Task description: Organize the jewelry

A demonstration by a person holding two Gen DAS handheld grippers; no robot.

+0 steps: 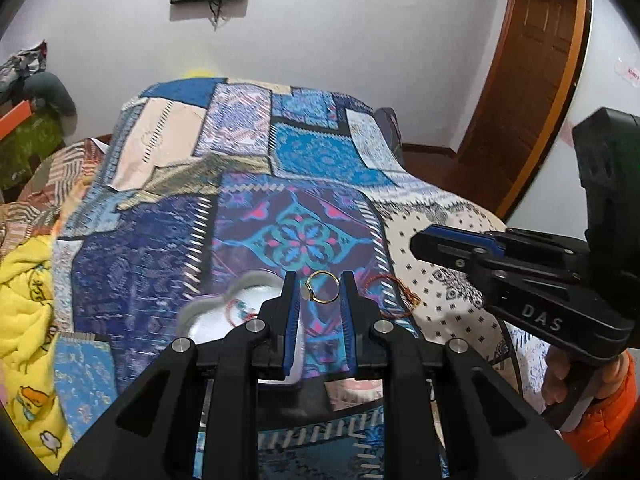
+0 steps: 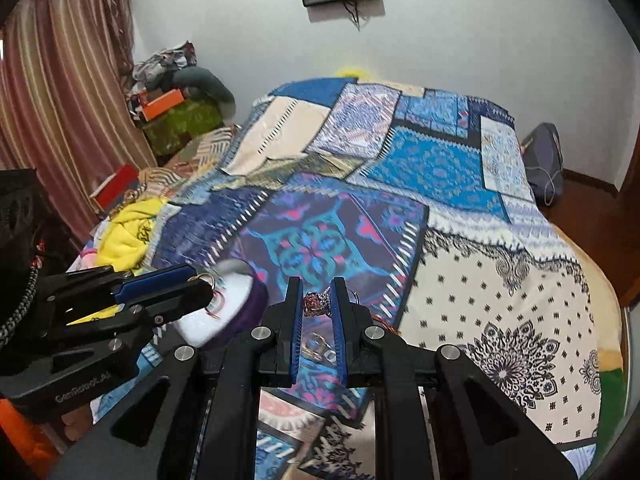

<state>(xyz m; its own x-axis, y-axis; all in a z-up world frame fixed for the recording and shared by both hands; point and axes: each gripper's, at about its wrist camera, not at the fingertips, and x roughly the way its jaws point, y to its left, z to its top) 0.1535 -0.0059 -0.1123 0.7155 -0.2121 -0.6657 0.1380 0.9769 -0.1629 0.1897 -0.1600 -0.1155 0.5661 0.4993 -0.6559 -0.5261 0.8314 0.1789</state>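
A thin gold ring (image 1: 322,288) with a small pale oval on one side sits between the tips of the left gripper (image 1: 320,292). The two blue ribbed pads press on its sides, so the jaws are pinching the ring and holding it up in the air above the bed. From the right wrist view the same ring (image 2: 208,279) shows as a little gold loop at the tip of the left gripper (image 2: 198,280).

The right gripper (image 2: 318,296) holds a second ring (image 2: 318,300). This one is chunky and bumpy, with sparkly silver and dark red bits. Its blue pads squeeze it from both sides, so these jaws are pinching too. In the left wrist view the right gripper (image 1: 416,242) comes in from the right side, and what it holds cannot be seen from there.

Below the left gripper is a white dish (image 1: 240,316) with a soft grey wavy rim. It lies on the bed, and thin red string lies in it. From the other side the dish (image 2: 236,300) has a purple outer wall. More shiny jewelry (image 2: 316,346) lies on the bed under the right gripper, but it is blurry. A thin red cord (image 1: 394,292) loops on the cloth just right of the left gripper.

The bedspread (image 1: 300,208) is a flat patchwork of blue, purple, pink and cream squares with stitched patterns. A fluffy yellow blanket (image 1: 24,280) is bunched at the left. An orange sleeve (image 1: 604,412) shows behind the right gripper. A brown wooden door (image 1: 524,80) stands in the white wall.
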